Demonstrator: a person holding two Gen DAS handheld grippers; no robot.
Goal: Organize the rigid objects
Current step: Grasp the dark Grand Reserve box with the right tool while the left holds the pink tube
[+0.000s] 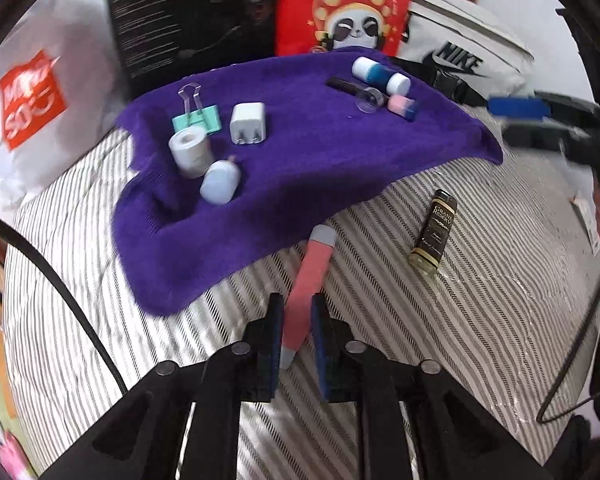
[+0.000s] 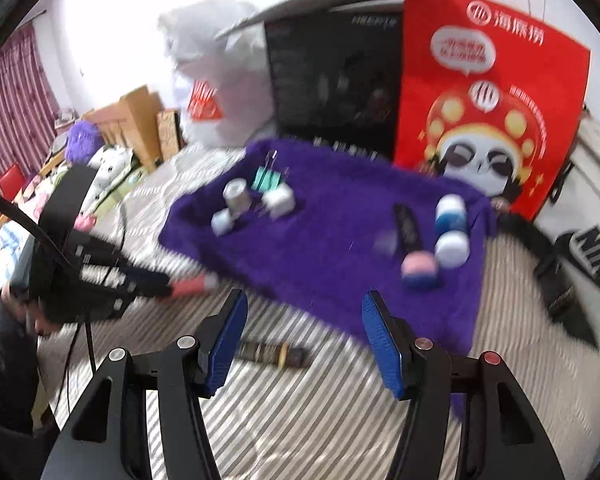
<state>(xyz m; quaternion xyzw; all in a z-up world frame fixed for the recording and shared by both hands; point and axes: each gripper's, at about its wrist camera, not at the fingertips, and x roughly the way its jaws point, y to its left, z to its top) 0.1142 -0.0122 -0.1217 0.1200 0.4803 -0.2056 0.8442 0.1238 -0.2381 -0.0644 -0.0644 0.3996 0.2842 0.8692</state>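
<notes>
With our left gripper (image 1: pixel 296 332) clamped on the pink tube (image 1: pixel 310 280), we next carry it onto the purple cloth (image 1: pixel 300 168), while our right gripper (image 2: pixel 304 340), half-open and empty, hangs above the dark bottle (image 2: pixel 272 354).

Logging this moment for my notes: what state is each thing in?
Left gripper: shut on the pink tube.
Right gripper: open, empty.
Dark bottle: lying on the striped cover, off the cloth.
Purple cloth: spread out.
Binder clip: lying on the cloth, handles up.
Charger: prongs out.
</notes>
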